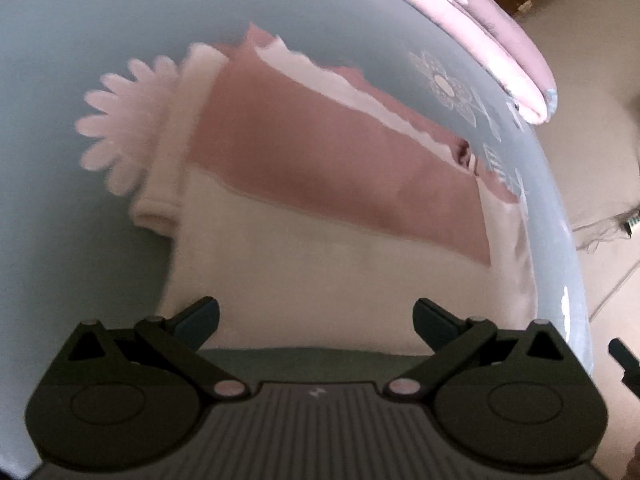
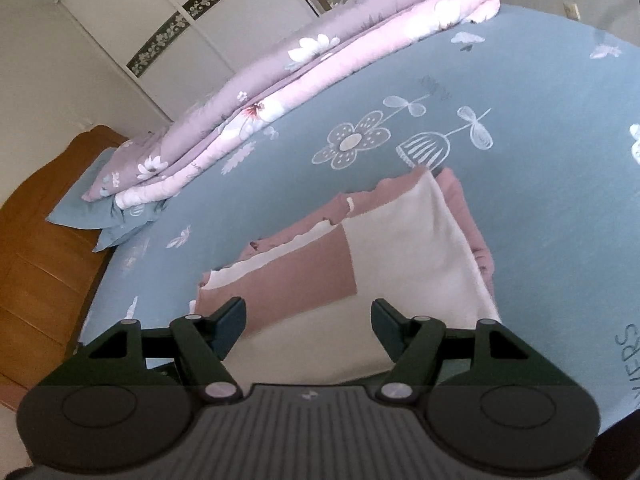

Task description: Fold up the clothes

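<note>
A pink and cream garment (image 1: 320, 184) lies partly folded on the blue-grey bed sheet (image 1: 60, 60). It has a dusty-pink panel, a cream body and a ribbed cuff at the left. It also shows in the right wrist view (image 2: 380, 248). My left gripper (image 1: 316, 320) is open and empty, just above the garment's near cream edge. My right gripper (image 2: 308, 320) is open and empty over the near edge of the same garment.
A folded pink floral quilt (image 2: 300, 72) lies along the far side of the bed. A blue pillow (image 2: 88, 208) rests against the wooden headboard (image 2: 36, 240). A white wardrobe (image 2: 180, 20) stands behind. The floor (image 1: 592, 140) lies past the bed's right edge.
</note>
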`<state>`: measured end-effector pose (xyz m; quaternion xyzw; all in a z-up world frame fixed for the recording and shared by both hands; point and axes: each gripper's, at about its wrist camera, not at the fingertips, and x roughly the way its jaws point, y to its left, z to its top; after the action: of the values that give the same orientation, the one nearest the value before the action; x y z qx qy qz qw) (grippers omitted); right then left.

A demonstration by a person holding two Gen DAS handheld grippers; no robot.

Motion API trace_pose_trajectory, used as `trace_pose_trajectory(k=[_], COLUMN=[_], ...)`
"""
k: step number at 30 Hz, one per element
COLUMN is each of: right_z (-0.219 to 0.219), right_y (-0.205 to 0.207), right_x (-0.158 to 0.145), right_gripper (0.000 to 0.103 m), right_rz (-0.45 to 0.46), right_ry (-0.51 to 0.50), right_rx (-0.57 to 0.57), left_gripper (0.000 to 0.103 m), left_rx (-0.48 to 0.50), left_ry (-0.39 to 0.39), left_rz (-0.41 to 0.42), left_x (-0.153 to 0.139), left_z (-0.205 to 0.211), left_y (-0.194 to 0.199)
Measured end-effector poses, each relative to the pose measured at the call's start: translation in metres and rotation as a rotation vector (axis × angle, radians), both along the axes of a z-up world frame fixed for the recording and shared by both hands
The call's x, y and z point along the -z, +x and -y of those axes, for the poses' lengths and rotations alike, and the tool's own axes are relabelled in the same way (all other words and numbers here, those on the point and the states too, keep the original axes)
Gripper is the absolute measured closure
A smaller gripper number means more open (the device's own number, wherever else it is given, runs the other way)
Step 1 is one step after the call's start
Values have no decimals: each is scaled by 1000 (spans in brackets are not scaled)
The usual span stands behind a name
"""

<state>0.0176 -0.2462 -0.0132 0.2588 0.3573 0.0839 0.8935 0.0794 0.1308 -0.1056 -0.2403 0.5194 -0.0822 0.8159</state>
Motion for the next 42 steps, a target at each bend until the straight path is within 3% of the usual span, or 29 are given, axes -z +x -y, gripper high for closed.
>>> trace_pose_trajectory(k=[5,11,17,27,32,40,42], right_z=[-23,-95,-184,-303,-335,-359,-364], right_y=[8,38,50,36,26,23,24], right_x=[-4,-7,10,72,96,122,127], right_gripper=[29,29,30,37,40,48,61], right_rz=[15,84,147,206,245,301,293], right_ry=[-66,-222,-456,-806,-919,-1069,-1088], right_rx=[-89,-331,-573,-917,-1020,-1115,-1122], left_gripper=[1,1,1,1,1,1,1], left_rx=[-59,-145,-218,-282,-300,-301,-298], left_ry=[22,35,-11,20,24,-45,-89], left_rz=[47,83,72,42,30,-4,-10], left_x=[-39,-61,-48,-31,-24,-7,-3], left_z=[-30,-62,-91,-128,-144,-152,-154], left_y=[-11,-24,-34,-33,-32,-32,-32])
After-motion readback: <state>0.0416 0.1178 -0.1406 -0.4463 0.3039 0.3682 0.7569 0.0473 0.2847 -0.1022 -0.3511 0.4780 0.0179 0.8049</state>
